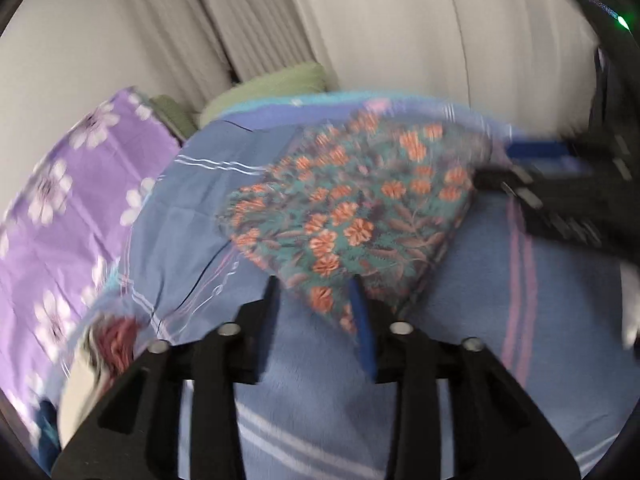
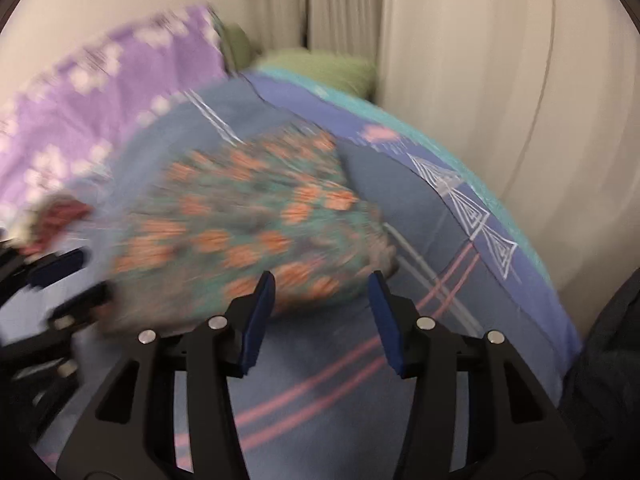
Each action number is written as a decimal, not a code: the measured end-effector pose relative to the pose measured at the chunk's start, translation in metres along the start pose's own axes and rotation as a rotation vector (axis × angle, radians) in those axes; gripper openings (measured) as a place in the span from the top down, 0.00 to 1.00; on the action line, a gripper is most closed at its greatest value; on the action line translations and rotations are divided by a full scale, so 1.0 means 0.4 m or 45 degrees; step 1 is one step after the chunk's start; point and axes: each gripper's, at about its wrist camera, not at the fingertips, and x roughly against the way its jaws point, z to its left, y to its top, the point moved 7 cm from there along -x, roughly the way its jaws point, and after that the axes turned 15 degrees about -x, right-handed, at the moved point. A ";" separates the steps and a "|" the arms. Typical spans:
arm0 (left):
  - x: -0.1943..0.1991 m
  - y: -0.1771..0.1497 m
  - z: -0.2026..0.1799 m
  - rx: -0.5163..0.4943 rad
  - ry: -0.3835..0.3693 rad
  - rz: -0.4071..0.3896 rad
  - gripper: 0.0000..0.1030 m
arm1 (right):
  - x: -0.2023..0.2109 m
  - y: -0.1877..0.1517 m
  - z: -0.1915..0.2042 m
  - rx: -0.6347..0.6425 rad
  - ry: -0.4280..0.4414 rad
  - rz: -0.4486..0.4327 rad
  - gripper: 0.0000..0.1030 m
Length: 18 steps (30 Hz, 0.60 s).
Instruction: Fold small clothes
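**Floral cloth down on the bed, both claws let go**

From my seat, the floral cloth (image 1: 352,208) lies on the blue blanket (image 1: 460,320) that covers the bed, spread roughly flat with one corner pointing toward my left claw (image 1: 316,292). That claw is released: its jaws stand apart, and the near corner of the cloth sits between them or just over the right-hand pad. The blur keeps me from saying whether it touches. My right claw (image 2: 322,280) is also released, jaws apart, with the near edge of the cloth just ahead of them and nothing pressed between the pads.

In the left wrist view the right claw comes in from the right, at the far right corner of the cloth. In the right wrist view the left claw shows at the left edge, beside the cloth's left end. A purple flowered sheet (image 1: 68,200) lies further left, and green pillows (image 2: 320,66) sit by the curtains (image 1: 400,28).

I judge the cloth to be thin, light and limp. It will sag and crease wherever it is unsupported, and may slide on the fuzzy blanket. For the next fold I would pinch two neighbouring corners right at the hem, one per claw, and keep the edge taut between them.
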 end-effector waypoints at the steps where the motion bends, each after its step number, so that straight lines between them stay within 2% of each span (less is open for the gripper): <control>1: 0.030 -0.004 0.008 0.054 -0.021 -0.032 0.55 | 0.041 -0.011 0.008 0.004 0.021 -0.027 0.43; 2: 0.061 -0.012 0.010 0.099 -0.036 -0.054 0.52 | 0.101 -0.027 0.016 -0.001 0.037 -0.065 0.34; 3: 0.079 -0.016 0.009 0.121 -0.039 -0.062 0.43 | 0.134 -0.035 0.019 -0.006 0.037 -0.085 0.25; 4: 0.115 -0.023 0.010 0.145 -0.031 -0.079 0.35 | 0.172 -0.046 0.023 -0.012 0.034 -0.109 0.21; 5: 0.149 -0.030 0.007 0.151 -0.021 -0.101 0.32 | 0.222 -0.059 0.027 -0.022 0.037 -0.143 0.16; 7: 0.216 -0.042 -0.004 0.153 -0.010 -0.162 0.23 | 0.293 -0.075 0.035 -0.039 0.054 -0.202 0.13; 9: 0.274 -0.057 -0.015 0.170 0.007 -0.200 0.14 | 0.378 -0.093 0.045 -0.065 0.061 -0.304 0.05; 12: 0.337 -0.075 -0.012 0.209 0.025 -0.234 0.06 | 0.475 -0.113 0.066 -0.077 0.087 -0.416 0.02; 14: 0.383 -0.090 -0.007 0.249 0.053 -0.245 0.01 | 0.515 -0.117 0.088 -0.037 0.112 -0.413 0.02; 18: 0.467 -0.104 0.007 0.311 0.119 -0.276 0.01 | 0.580 -0.130 0.119 0.008 0.112 -0.413 0.02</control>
